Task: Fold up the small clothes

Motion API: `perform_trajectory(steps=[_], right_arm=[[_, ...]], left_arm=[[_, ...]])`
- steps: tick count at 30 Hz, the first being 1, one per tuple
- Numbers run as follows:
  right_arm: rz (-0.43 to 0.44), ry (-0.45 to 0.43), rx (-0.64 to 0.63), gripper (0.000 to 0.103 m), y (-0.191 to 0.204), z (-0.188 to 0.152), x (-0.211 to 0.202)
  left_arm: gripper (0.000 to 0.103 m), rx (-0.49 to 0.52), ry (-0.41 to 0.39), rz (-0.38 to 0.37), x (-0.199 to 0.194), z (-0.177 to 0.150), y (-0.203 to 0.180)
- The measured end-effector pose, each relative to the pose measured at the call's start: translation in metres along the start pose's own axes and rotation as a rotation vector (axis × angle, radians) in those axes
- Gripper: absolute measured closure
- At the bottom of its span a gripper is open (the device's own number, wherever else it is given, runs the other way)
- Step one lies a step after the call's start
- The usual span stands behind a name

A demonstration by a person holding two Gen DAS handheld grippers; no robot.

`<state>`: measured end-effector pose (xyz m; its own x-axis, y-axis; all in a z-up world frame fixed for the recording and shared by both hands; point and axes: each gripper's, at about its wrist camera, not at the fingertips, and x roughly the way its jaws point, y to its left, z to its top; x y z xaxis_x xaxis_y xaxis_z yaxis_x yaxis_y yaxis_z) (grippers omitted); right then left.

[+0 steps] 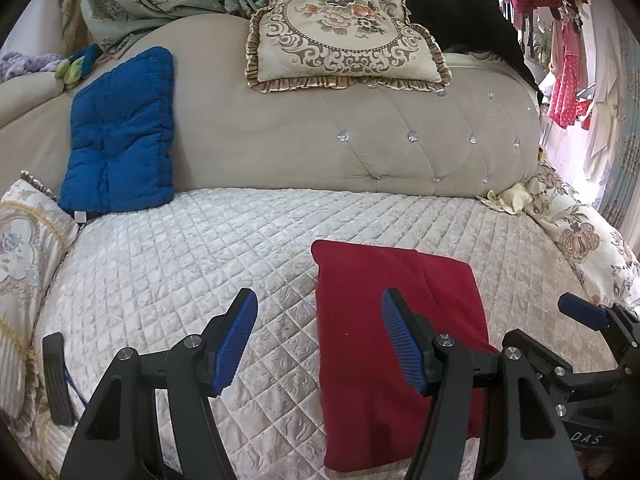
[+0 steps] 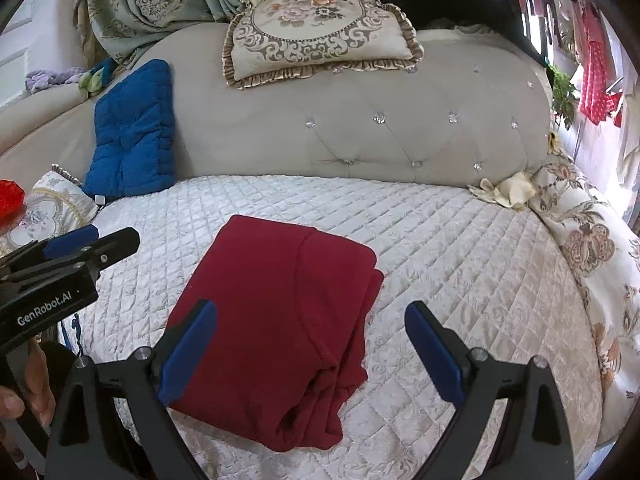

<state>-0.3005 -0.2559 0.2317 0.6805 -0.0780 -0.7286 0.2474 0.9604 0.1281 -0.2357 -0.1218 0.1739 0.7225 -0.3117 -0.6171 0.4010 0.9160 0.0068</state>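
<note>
Bare white quilt [image 2: 460, 264] right of red folded cloth [image 2: 276, 320]: open room. Blue cushion [image 2: 132, 132] blocks upper left. Flowery pillow [image 2: 588, 264] blocks right edge. Grey sofa back [image 2: 360, 132] walls top.

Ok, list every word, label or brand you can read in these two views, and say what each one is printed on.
"GenRobot.AI": white print on the black body of the left tool, seen in the right wrist view.
"DAS": white letters on the black body of the right tool, at the left wrist view's lower right edge; cut off, so likely only part of a word.
Nothing else carries readable text.
</note>
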Motion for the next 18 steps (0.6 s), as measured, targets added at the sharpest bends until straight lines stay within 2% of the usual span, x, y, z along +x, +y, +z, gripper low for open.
perform_trajectory(steps=[18], right_arm=[[-0.013, 0.041, -0.01, 0.006, 0.0, 0.006, 0.023]], left_arm=[[0.059, -0.001, 0.014, 0.0, 0.018, 0.001, -0.005]])
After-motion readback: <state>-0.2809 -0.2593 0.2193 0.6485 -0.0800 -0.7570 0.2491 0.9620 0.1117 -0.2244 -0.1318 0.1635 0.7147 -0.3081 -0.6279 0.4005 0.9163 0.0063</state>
